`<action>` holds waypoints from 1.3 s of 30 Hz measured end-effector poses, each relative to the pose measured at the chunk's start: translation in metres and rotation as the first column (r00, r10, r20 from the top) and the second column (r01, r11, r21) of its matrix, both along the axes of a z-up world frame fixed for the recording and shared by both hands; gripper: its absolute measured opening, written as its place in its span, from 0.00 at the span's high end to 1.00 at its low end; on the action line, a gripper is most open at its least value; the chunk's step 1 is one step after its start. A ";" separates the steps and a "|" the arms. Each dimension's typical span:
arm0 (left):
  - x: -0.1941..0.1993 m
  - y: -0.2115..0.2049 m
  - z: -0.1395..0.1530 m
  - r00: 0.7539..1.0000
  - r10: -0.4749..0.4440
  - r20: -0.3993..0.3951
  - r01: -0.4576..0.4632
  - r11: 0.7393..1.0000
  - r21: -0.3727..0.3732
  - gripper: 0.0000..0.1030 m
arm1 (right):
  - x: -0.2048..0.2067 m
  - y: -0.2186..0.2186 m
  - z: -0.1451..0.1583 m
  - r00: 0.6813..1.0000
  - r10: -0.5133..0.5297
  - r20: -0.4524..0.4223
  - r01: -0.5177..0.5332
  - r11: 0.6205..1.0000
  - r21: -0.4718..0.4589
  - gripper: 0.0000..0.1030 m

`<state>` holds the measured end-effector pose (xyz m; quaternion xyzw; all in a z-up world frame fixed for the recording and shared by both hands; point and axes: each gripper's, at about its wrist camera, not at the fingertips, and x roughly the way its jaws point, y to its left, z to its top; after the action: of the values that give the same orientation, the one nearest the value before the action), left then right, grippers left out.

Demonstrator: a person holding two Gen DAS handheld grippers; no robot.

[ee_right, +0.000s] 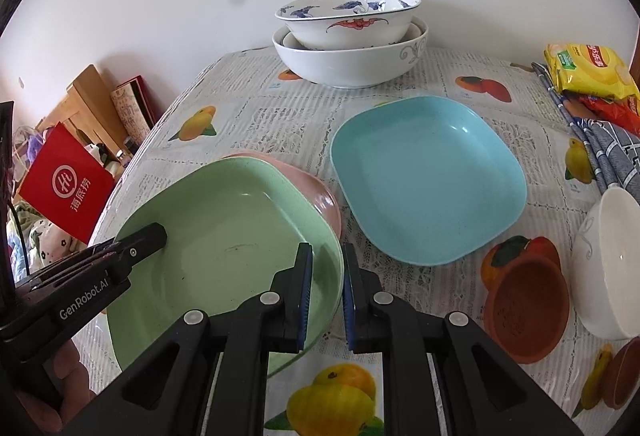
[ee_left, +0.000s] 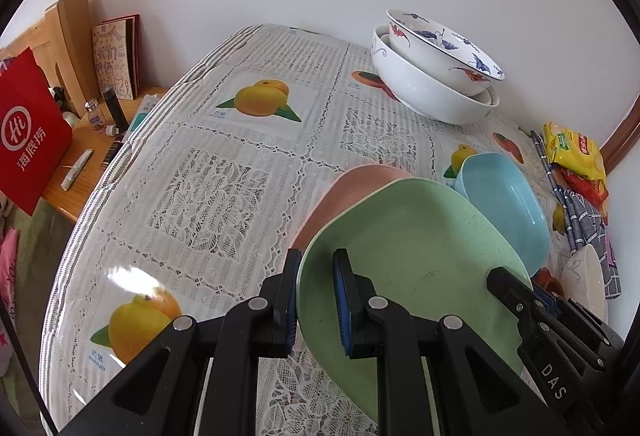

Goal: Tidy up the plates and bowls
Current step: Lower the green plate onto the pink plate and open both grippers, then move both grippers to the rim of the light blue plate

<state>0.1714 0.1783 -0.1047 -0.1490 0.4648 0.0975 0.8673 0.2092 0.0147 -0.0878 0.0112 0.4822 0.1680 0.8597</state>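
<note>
A green square plate (ee_left: 400, 236) (ee_right: 220, 236) is held over a pink plate (ee_left: 352, 187) (ee_right: 316, 195), tilted and overlapping most of it. My left gripper (ee_left: 318, 300) is shut on the green plate's left rim, one pad inside and one outside. My right gripper (ee_right: 326, 296) is shut on the opposite rim in the same way. Each gripper also shows in the other view, the right gripper (ee_left: 520, 296) and the left gripper (ee_right: 136, 248). A blue square plate (ee_left: 500, 203) (ee_right: 428, 175) lies flat on the table to the right.
Two stacked white bowls (ee_left: 432, 91) (ee_right: 348, 63) stand at the back by the wall. A white bowl (ee_right: 604, 268), a brown bowl (ee_right: 524, 308), snack packets (ee_right: 588, 71) and a striped cloth (ee_right: 612, 143) crowd the right. A red bag (ee_left: 28, 131) stands past the table's left edge.
</note>
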 end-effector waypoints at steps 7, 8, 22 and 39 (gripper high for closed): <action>0.006 0.004 -0.005 1.000 0.011 0.006 -0.011 1.000 0.023 0.85 | 0.015 0.007 -0.007 1.000 0.019 -0.006 -0.019 1.000 0.000 0.85; 0.007 0.004 -0.005 1.000 0.011 0.007 -0.011 0.999 0.033 0.85 | 0.016 0.008 -0.008 1.000 0.022 -0.002 -0.022 1.000 -0.002 0.85; 0.011 0.007 -0.015 1.000 -0.003 -0.022 0.003 1.000 0.009 0.84 | 0.026 0.022 -0.010 0.995 0.076 0.057 -0.073 0.996 -0.052 0.75; -0.008 -0.009 0.024 0.999 -0.027 0.039 0.025 0.997 0.069 0.54 | 0.001 -0.011 0.023 0.993 0.025 0.113 -0.021 0.999 -0.040 0.45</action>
<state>0.1634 0.1691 -0.0806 -0.1151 0.4458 0.0991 0.8822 0.2103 0.0037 -0.0652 -0.0205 0.4360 0.1691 0.8837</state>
